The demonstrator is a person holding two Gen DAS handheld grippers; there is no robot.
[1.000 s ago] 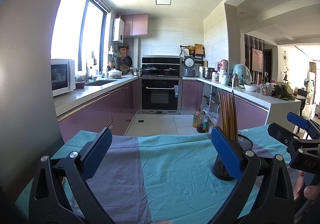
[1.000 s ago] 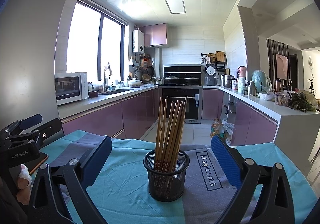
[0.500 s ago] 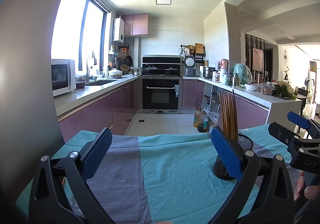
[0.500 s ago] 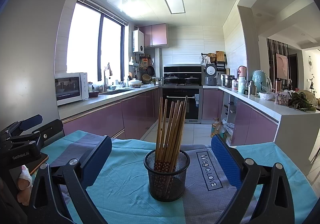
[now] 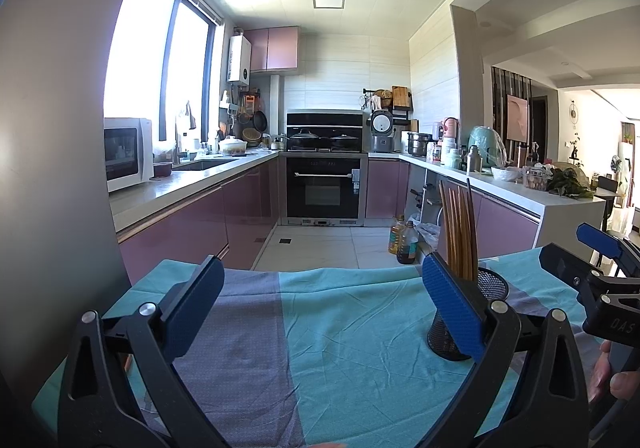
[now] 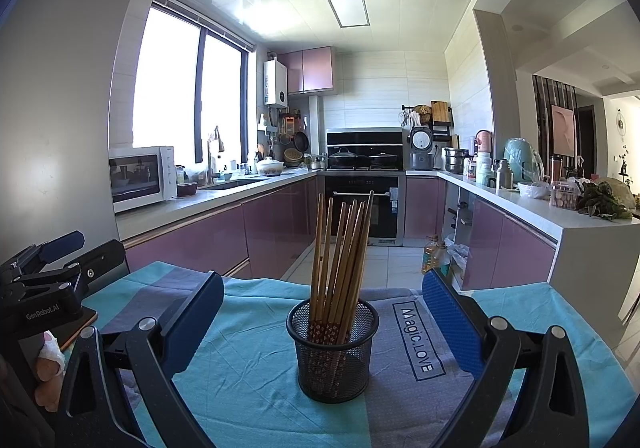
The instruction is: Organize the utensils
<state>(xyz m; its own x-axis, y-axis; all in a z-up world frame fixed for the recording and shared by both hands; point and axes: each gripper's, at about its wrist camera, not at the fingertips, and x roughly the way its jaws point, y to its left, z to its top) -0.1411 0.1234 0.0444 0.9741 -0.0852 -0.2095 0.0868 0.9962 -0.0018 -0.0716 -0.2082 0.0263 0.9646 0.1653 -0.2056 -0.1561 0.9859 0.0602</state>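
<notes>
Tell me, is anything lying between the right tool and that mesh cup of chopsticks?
Nothing: in the right wrist view only bare teal cloth separates the open right tool from the mesh cup of chopsticks.

1. Left gripper (image 6: 92,252), at the left edge of the right wrist view. The body carrying the "GenRobot.AI" label sits a trace further right and lower than one second ago. The drift is barely discernible.
2. Right gripper (image 5: 564,244), at the right edge of the left wrist view. The tip of the black lower finger lies a trace further left and higher than one second ago. This drift is equally slight.
3. Remainder of both views: no further change can be made out.
</notes>
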